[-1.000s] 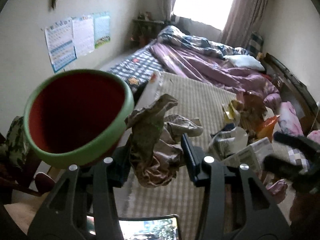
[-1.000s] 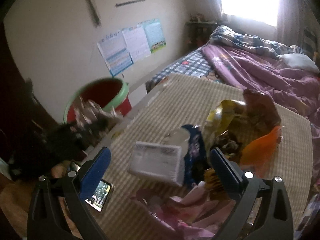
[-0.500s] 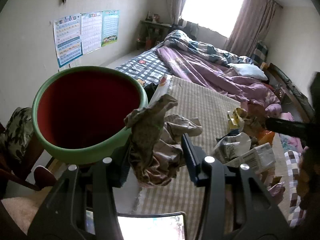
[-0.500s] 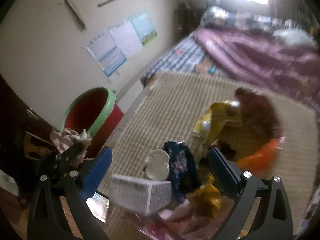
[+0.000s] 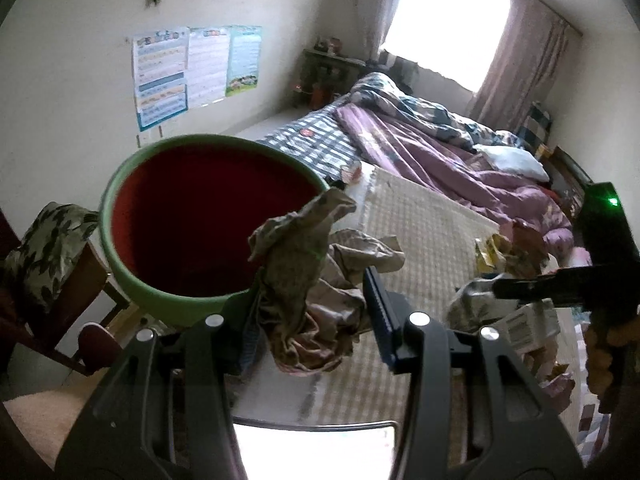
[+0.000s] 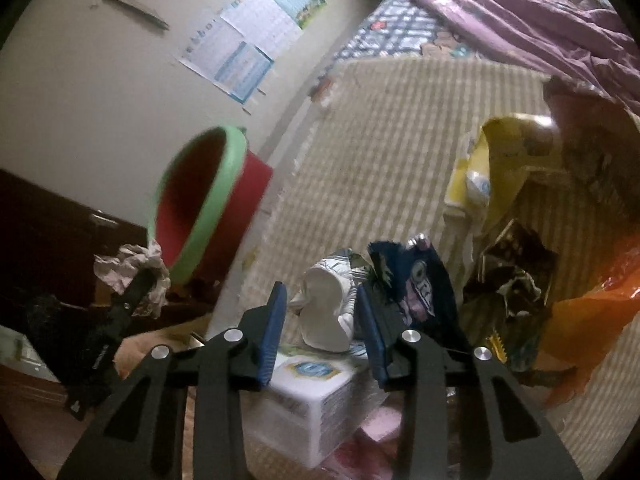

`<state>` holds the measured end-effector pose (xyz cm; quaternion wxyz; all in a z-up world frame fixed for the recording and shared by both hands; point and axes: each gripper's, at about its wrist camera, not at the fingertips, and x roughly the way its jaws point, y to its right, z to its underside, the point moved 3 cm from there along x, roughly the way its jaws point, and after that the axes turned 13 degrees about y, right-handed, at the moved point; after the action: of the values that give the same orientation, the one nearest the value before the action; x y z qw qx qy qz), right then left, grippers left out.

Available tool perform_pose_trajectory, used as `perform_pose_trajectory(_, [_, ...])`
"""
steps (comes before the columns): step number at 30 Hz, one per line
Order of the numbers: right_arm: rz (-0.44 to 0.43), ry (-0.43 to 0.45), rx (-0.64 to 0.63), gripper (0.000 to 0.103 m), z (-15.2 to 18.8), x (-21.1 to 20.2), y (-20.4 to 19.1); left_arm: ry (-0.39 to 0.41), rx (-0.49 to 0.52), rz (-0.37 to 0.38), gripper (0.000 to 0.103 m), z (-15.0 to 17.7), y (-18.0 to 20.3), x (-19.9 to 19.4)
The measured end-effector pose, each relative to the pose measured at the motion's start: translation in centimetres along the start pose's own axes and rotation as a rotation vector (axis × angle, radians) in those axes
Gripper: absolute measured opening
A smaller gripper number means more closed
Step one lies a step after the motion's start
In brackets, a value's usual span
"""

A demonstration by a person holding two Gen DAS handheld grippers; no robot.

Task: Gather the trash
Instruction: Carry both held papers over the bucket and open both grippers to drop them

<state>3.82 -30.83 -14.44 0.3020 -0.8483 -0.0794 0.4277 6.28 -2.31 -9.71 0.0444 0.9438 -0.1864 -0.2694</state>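
A crumpled wrapper (image 5: 308, 280) masks part of the bin's (image 5: 132, 184) near rim and one of the left gripper's (image 5: 308, 308) fingers. Print on 3 wall posters (image 5: 192, 70) is too small to read. The white box (image 6: 316, 396) sits half hidden behind the right gripper's (image 6: 322, 328) fingers. A phone screen (image 5: 316, 452), washed out, is cut off by the bottom edge.

No wording can be read with any confidence. The wall charts (image 5: 192, 72) carry rows of print and coloured bands, all too small and blurred to make out. The white carton (image 6: 316, 400) bears a round blue emblem on top and fine print down one side (neither legible). The dark blue wrapper (image 6: 420, 284) shows large pale letters, perhaps "OR", cut off by creases. The yellow packet (image 6: 476, 180) has an unreadable blue-and-white mark.
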Motion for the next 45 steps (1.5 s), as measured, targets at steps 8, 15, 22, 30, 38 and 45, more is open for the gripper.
perform_pose_trajectory(8, [-0.031, 0.16, -0.071, 0.036, -2.4, -3.5, -4.4, 0.032, -0.035, -0.09, 0.045, -1.2, -3.1, -0.6])
perform_pose_trajectory(15, [-0.156, 0.2, -0.104, 0.036, -4.0, -1.4, -10.8, 0.016, -0.09, -0.148, 0.045, -3.1, -6.3, 1.1])
perform_pose_trajectory(22, [-0.239, 0.143, -0.101, 0.036, -4.1, 4.6, -16.3, -0.048, -0.118, -0.201, 0.045, -3.9, -9.1, 4.2])
perform_pose_trajectory(30, [-0.196, 0.082, -0.123, 0.036, -3.3, 9.5, -17.7, -0.102, -0.109, -0.229, 0.046, -2.4, -10.6, 5.5])
perform_pose_trajectory(38, [-0.126, 0.026, -0.134, 0.037, -1.5, 12.1, -16.9, -0.149, -0.087, -0.233, 0.048, -1.4, -10.5, 6.6])
perform_pose_trajectory(45, [-0.114, 0.035, -0.088, 0.055, -1.2, 11.4, -16.0, -0.133, -0.062, -0.237, 0.065, -1.2, -10.0, 6.4])
